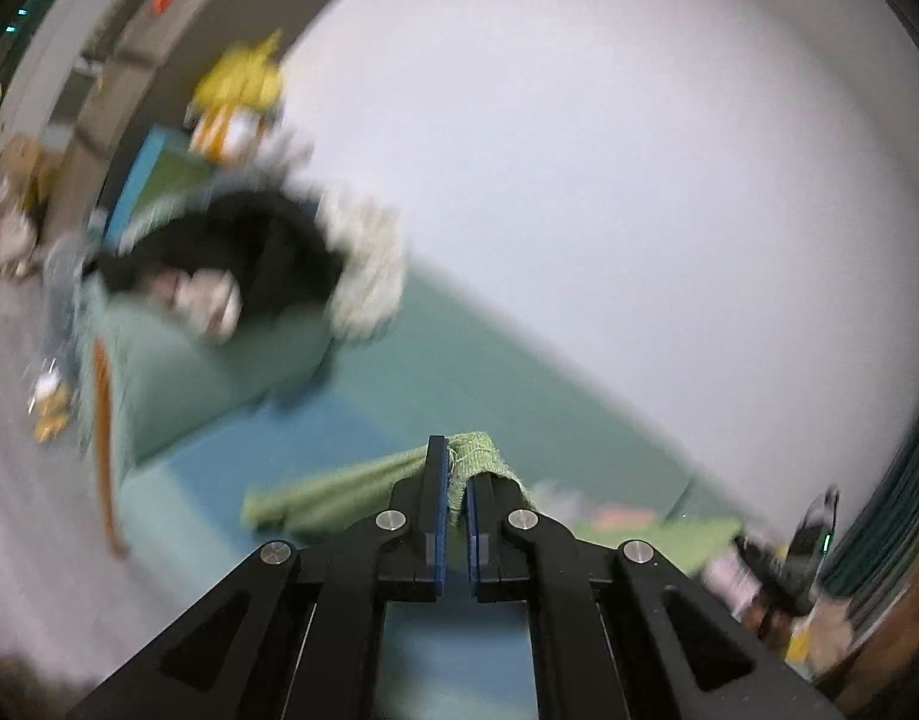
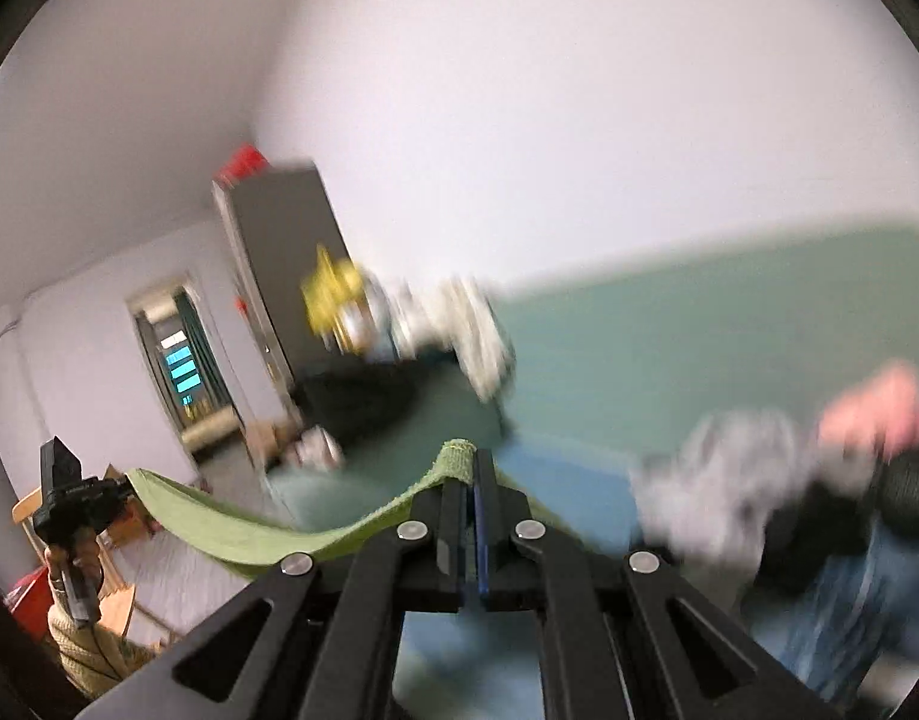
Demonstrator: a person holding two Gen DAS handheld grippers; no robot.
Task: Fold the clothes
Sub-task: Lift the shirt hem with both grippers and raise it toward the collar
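A green knitted cloth is held up in the air between both grippers. My left gripper is shut on one corner of it, with the cloth bunched over the fingertips. My right gripper is shut on another corner, and the green cloth hangs in a sagging band to the left toward the other gripper, which shows at the left edge in a hand. Both views are blurred by motion.
A teal sofa or bed lies below. A pile of clothes, black, white and yellow, sits at its far end. More clothes, grey, pink and denim, lie at the right. A grey cabinet stands by the wall.
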